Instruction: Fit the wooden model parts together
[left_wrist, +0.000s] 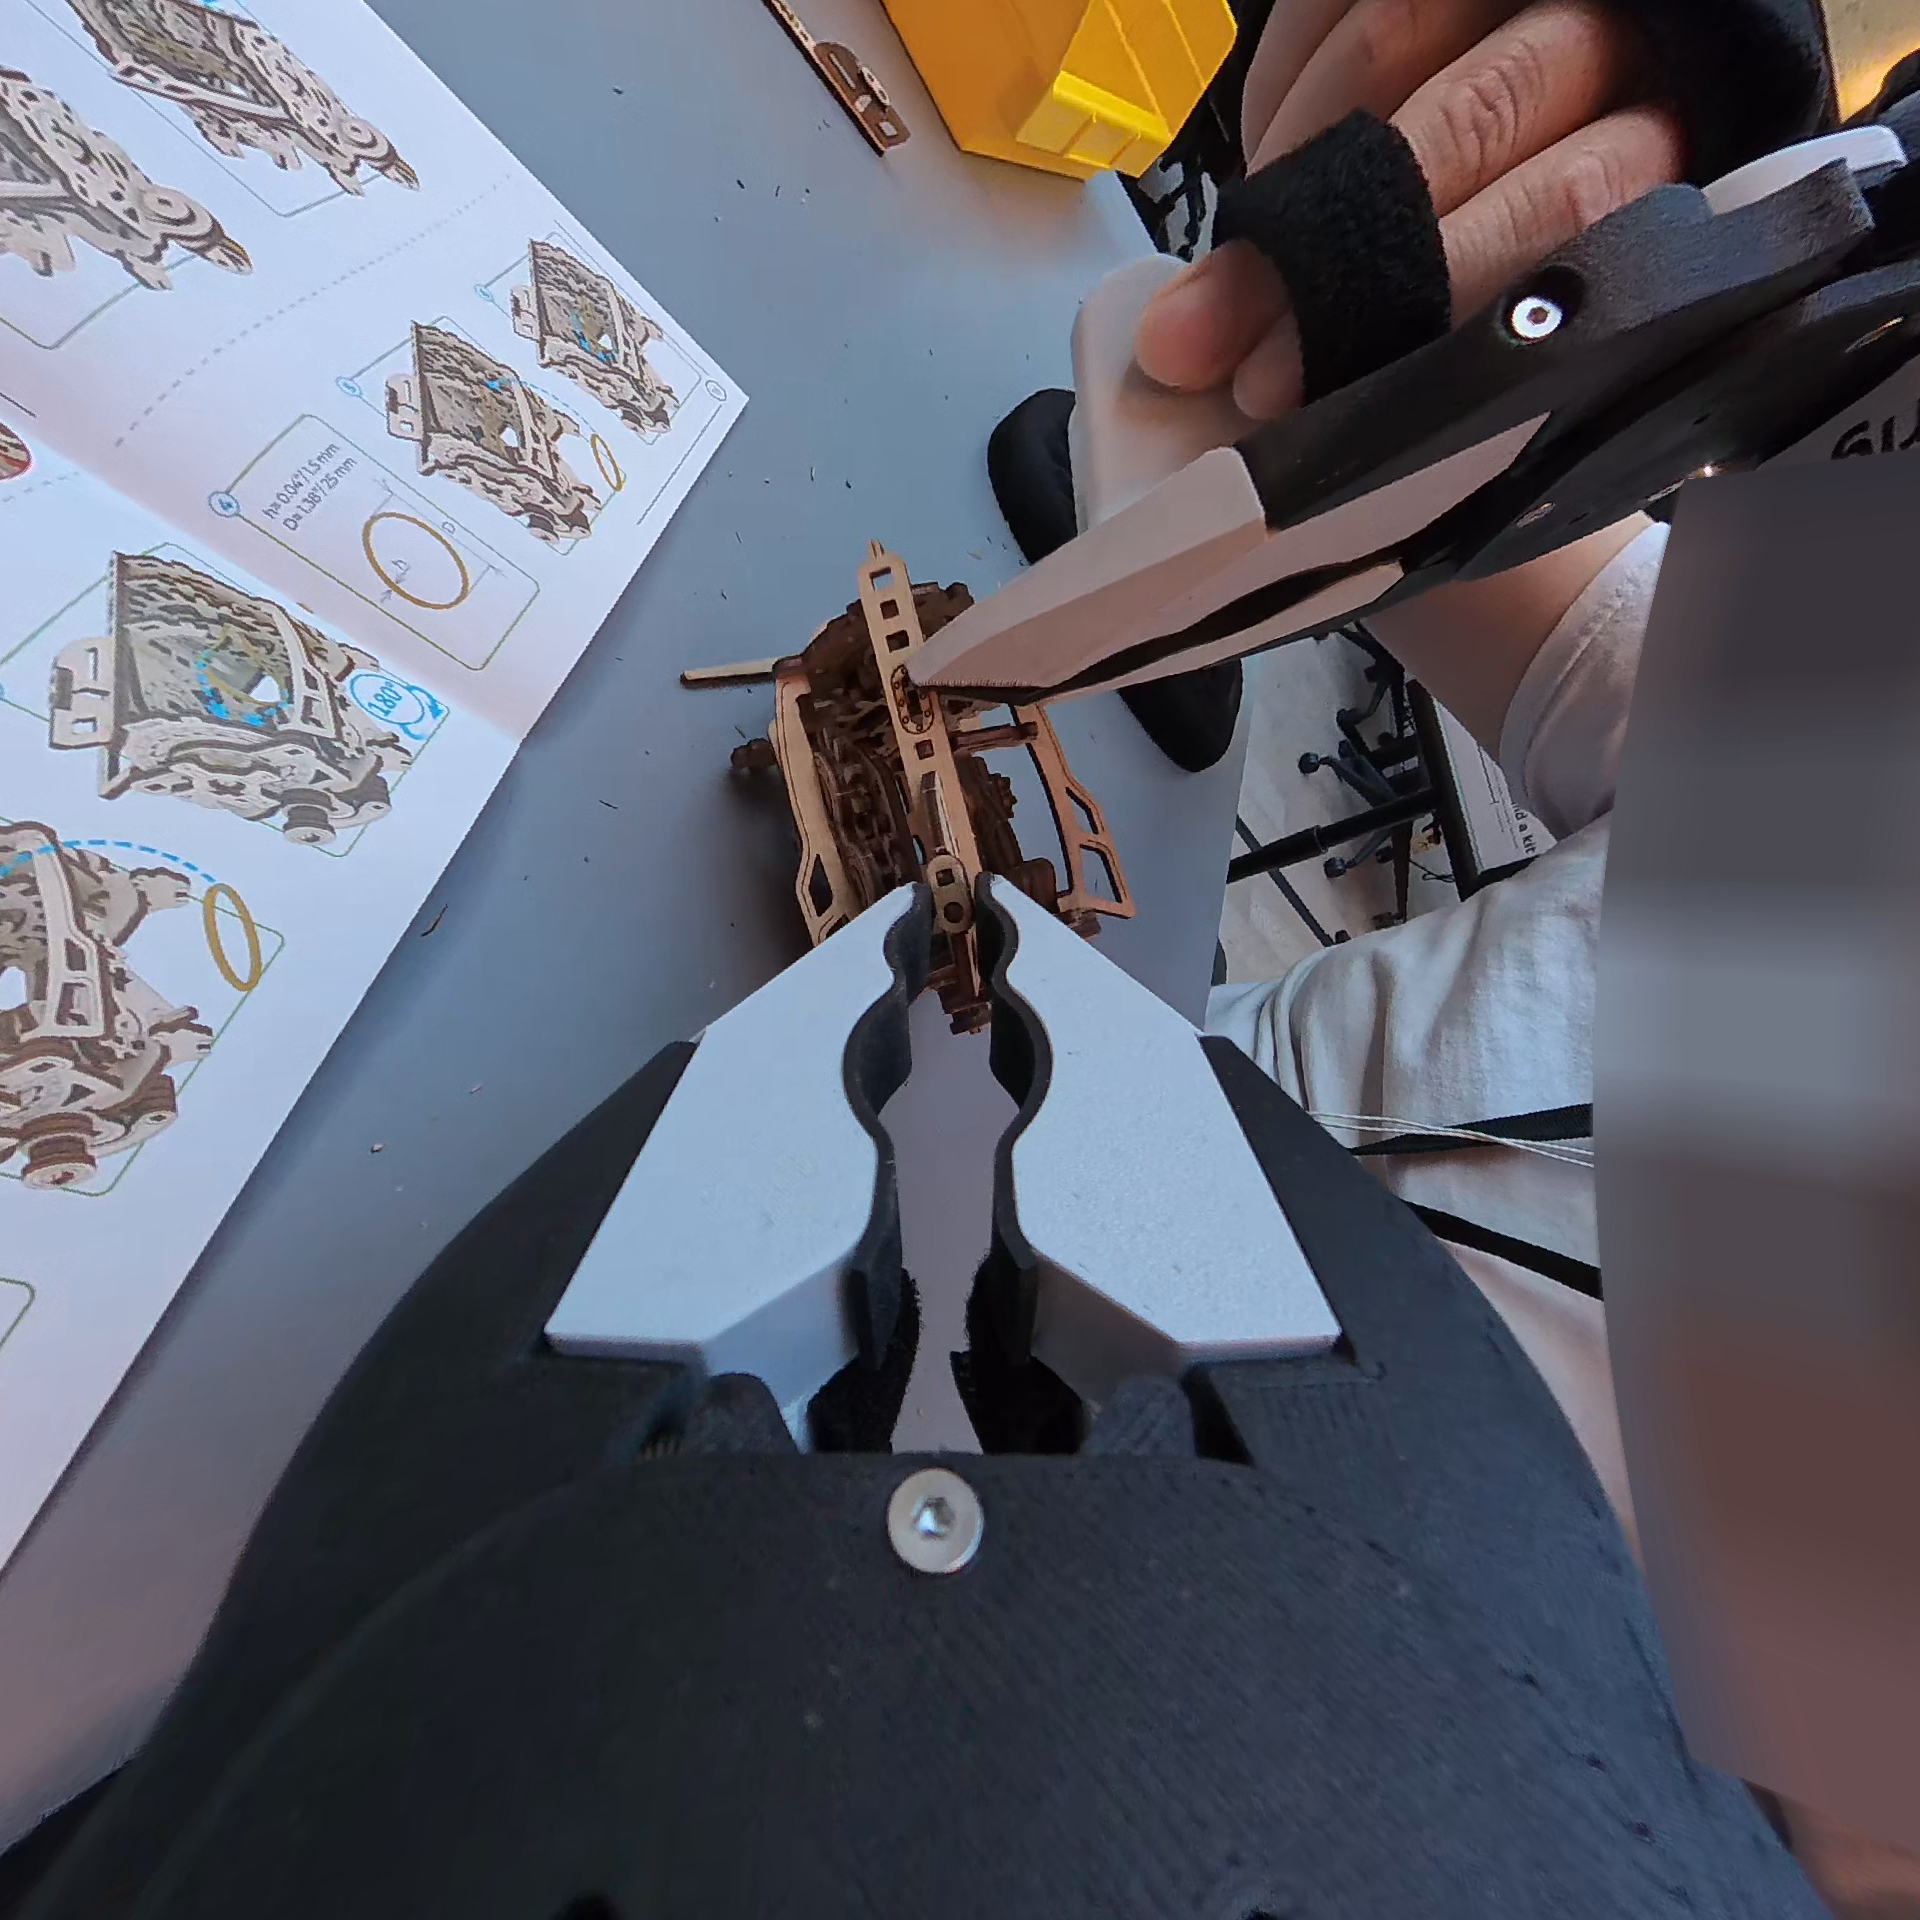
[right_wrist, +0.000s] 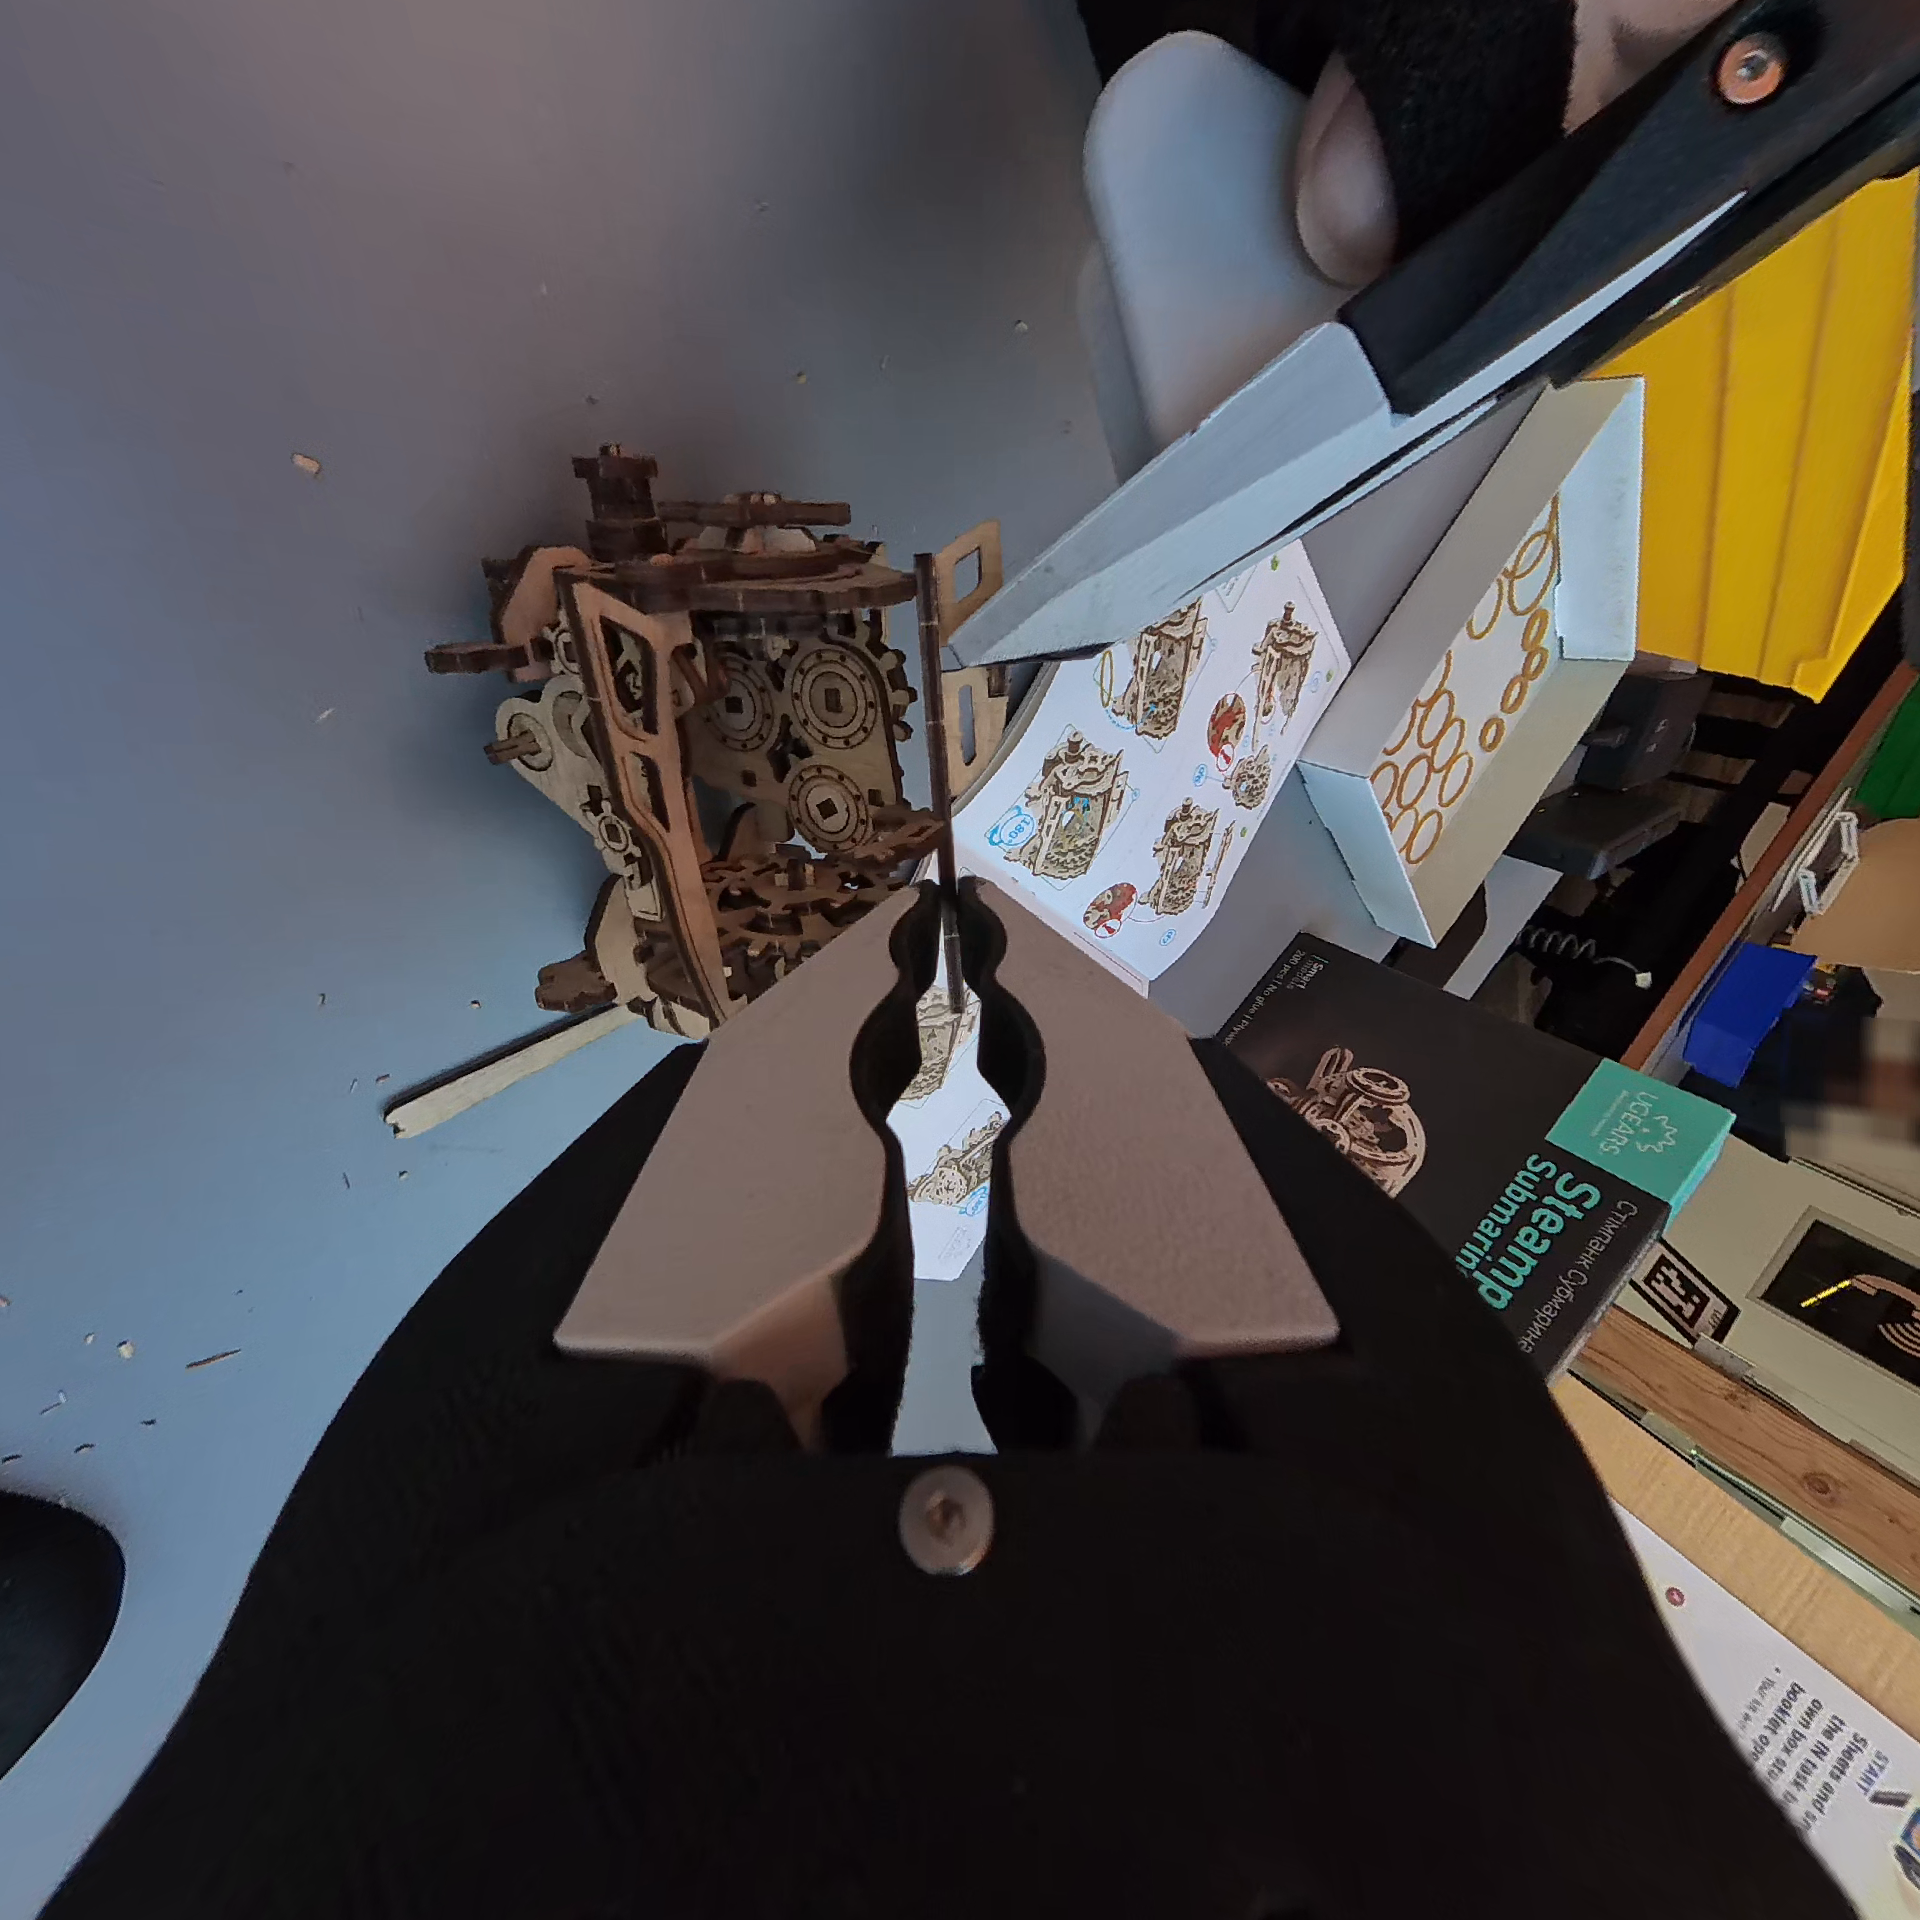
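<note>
- The wooden model (left_wrist: 914, 790), a cluster of gears and frames, rests on the grey table (left_wrist: 665, 312).
- A thin wooden strip (left_wrist: 914, 707) stands against the model's side.
- The left gripper (left_wrist: 951, 904) has its jaws narrow, pinching the strip's lower end at the tips.
- The right gripper (right_wrist: 948, 914) also has narrow jaws, clamping the strip edge-on.
- An instruction booklet (left_wrist: 312, 520) lies left of the model, a yellow bin (left_wrist: 1049, 83) beyond it.
</note>
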